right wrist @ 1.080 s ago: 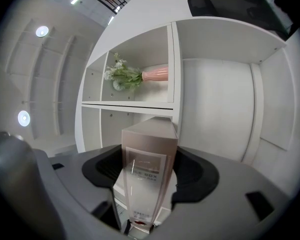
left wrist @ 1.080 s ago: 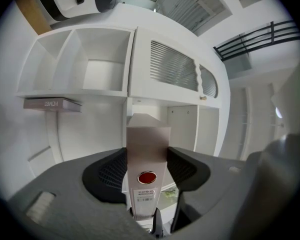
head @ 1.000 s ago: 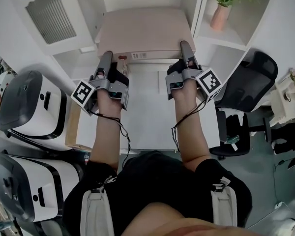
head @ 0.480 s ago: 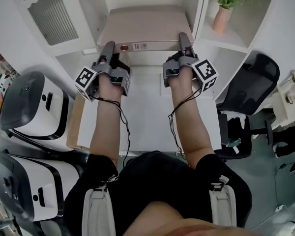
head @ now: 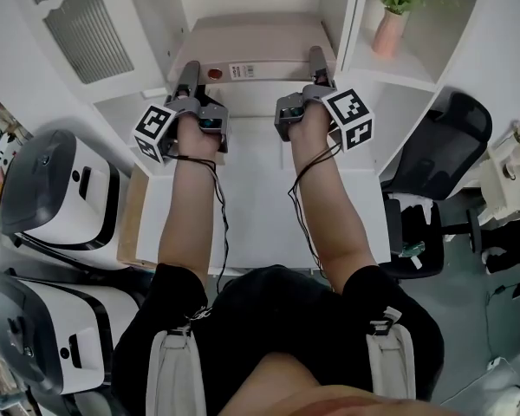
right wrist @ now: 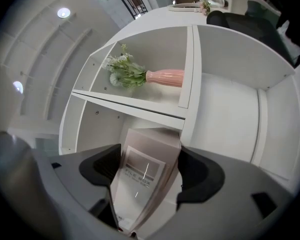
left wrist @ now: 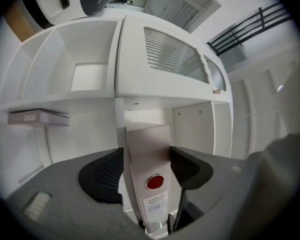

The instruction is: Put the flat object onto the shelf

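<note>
White shelving (head: 397, 89) stands beside 1 black chair (head: 439, 144) on seemingly grey floor (head: 472, 332).

Illumination was bright, even and diffuse in all three views. In the head view, the white panelled shelf unit (head: 364, 76) approached overexposure, with only soft shadows in its recesses at upper centre. In the right gripper view, two round ceiling lamps (right wrist: 63, 12) appeared as glare spots at upper left, and a thin bright reflection crossed the pale pink flat cardboard box (right wrist: 142, 171). Both gripper views showed strong barrel distortion, black vignetted corners and soft focus along the lower edge.
</note>
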Demonstrator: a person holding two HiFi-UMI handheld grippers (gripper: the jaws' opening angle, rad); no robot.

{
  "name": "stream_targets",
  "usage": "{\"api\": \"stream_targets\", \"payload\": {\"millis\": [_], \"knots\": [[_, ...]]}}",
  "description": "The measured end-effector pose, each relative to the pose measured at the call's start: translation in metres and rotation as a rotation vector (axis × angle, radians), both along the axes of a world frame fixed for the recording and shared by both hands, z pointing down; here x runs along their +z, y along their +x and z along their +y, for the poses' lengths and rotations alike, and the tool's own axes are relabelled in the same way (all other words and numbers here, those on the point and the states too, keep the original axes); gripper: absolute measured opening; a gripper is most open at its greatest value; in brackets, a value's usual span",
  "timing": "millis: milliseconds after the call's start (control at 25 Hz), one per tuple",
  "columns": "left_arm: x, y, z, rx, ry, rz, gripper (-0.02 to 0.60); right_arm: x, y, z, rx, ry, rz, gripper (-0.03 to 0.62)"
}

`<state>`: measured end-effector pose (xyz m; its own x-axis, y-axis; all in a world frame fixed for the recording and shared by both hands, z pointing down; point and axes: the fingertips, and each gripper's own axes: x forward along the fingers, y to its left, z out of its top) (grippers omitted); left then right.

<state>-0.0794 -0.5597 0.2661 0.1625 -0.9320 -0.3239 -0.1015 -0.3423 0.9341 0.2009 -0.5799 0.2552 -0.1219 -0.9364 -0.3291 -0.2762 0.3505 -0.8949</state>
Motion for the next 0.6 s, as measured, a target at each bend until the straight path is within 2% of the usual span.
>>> {"api": "stream_targets", "payload": {"millis": [120,360,520,600], "knots": [[0.006,-0.002,-0.008,-0.005,-0.022,0.002,0.339,0.002,0.000,-0.001,0.046,-0.047,0.026,0.341],[0.008,-0.006,-0.023,-0.047,-0.033,-0.004,0.358,0.002,-0.001,-0.010,0.157,-0.163,0.074,0.344],[0.007,-0.007,-0.026,-0.052,-0.036,-0.022,0.364,0.005,0.000,-0.014,0.171,-0.267,0.045,0.339],[0.007,-0.007,-0.028,-0.041,-0.038,-0.018,0.365,0.004,0.000,-0.014,0.171,-0.287,0.020,0.339]]}}
